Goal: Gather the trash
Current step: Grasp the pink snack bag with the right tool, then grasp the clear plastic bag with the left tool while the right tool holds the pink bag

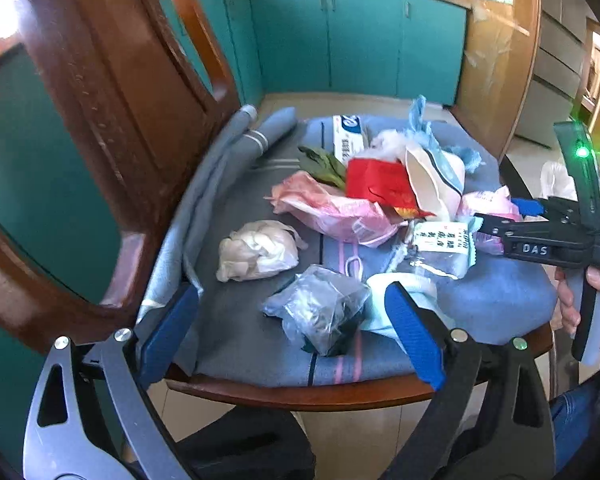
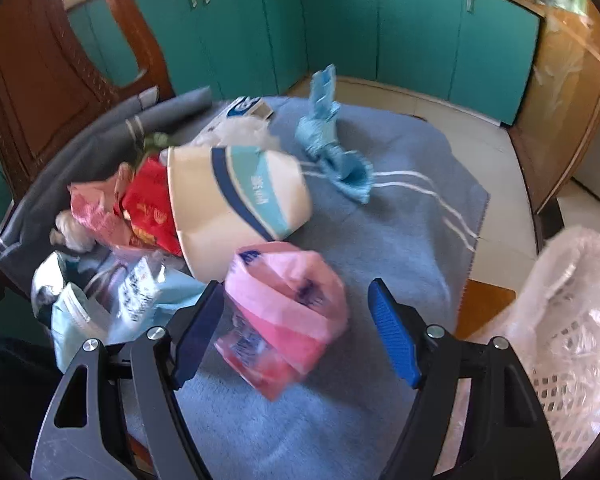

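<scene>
Trash lies on a blue cloth [image 1: 500, 292] over a wooden chair seat. My left gripper [image 1: 296, 332] is open, its blue pads either side of a clear crumpled plastic bag [image 1: 320, 308]. A white crumpled wad [image 1: 256, 250], a pink plastic bag [image 1: 332, 208], a red packet [image 1: 380, 184] and a paper cup [image 2: 236, 200] lie beyond. My right gripper [image 2: 296, 328] is open, with a pink wrapper [image 2: 288, 312] between its pads, apart from both. It shows from the side in the left wrist view [image 1: 500, 232].
A white mesh basket lined with clear plastic [image 2: 572, 340] stands at the right, beside the chair. A blue glove [image 2: 332, 140] and a toothpaste box [image 2: 244, 108] lie farther back. The chair's wooden back [image 1: 112, 120] rises at the left. Teal cabinets [image 1: 360, 48] stand behind.
</scene>
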Tool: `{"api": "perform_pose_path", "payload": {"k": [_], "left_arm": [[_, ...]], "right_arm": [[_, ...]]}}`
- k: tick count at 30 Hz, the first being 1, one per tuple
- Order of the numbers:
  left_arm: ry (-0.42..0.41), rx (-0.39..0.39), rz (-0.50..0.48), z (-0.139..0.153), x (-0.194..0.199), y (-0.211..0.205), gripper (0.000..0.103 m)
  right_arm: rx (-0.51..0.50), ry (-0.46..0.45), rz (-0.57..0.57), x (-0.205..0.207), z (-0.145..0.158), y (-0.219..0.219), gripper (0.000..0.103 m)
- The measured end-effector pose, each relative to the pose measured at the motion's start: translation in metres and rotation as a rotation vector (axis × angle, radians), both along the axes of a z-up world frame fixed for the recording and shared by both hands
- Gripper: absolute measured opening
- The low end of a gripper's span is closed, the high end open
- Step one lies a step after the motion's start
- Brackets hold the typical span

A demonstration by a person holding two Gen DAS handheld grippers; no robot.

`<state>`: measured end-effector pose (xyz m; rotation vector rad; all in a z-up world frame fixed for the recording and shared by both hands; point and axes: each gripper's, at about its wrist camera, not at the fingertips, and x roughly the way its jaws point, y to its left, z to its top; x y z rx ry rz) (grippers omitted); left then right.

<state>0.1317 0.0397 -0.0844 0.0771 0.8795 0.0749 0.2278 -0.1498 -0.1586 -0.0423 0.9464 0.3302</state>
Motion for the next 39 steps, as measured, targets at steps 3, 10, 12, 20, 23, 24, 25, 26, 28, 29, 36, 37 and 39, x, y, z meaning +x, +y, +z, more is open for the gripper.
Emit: {"api": "perform_pose_path", "payload": {"k": [3,10,12,20,23,24,25,26,28,29,36,37,39], "left_arm": [[-0.009,0.042,-0.034,0.0,0.01,-0.005,0.094],[-0.089,0.084,-0.049,-0.005,0.028,-0.014,0.094],[-0.1,0.111,-0.032,-0.006,0.024,-0.016,0.094],[-0.113,0.074,-0.034,-0.003,0.018,-0.018,0.095],[-0.074,0.026,-0.001,-0.007,0.022,-0.009,0.095],[-0.071,0.005,0.009,-0.008,0.022,-0.005,0.095],[-0.071,-0.016,0.019,-0.008,0.022,-0.001,0.095],[-0.075,-0.034,0.03,-0.007,0.022,0.002,0.095],[-0.091,-0.061,0.053,-0.004,0.019,0.008,0.094],[-0.103,-0.073,0.059,-0.003,0.018,0.01,0.088],[-0.11,-0.095,0.034,-0.002,0.016,0.004,0.076],[-0.117,-0.09,0.023,0.0,0.015,0.002,0.076],[-0.128,-0.074,-0.001,0.001,0.012,-0.004,0.082]], "right_arm": [[-0.013,0.0,0.006,0.002,-0.004,0.007,0.063],[0.015,-0.041,-0.003,-0.01,0.005,0.003,0.054],[0.015,-0.055,-0.01,-0.015,0.009,0.001,0.054],[0.007,-0.108,-0.035,-0.03,0.023,-0.009,0.054],[0.006,-0.117,-0.047,-0.033,0.026,-0.014,0.054],[0.01,-0.12,-0.051,-0.035,0.027,-0.016,0.054],[0.012,-0.121,-0.054,-0.035,0.028,-0.017,0.054],[0.015,-0.125,-0.058,-0.036,0.03,-0.019,0.054],[0.011,-0.134,-0.064,-0.038,0.033,-0.021,0.054],[0.009,-0.137,-0.064,-0.039,0.034,-0.022,0.054],[0.003,-0.151,-0.072,-0.043,0.037,-0.025,0.054],[0.003,-0.153,-0.073,-0.044,0.037,-0.026,0.054],[0.007,-0.157,-0.076,-0.045,0.039,-0.026,0.054]]}}
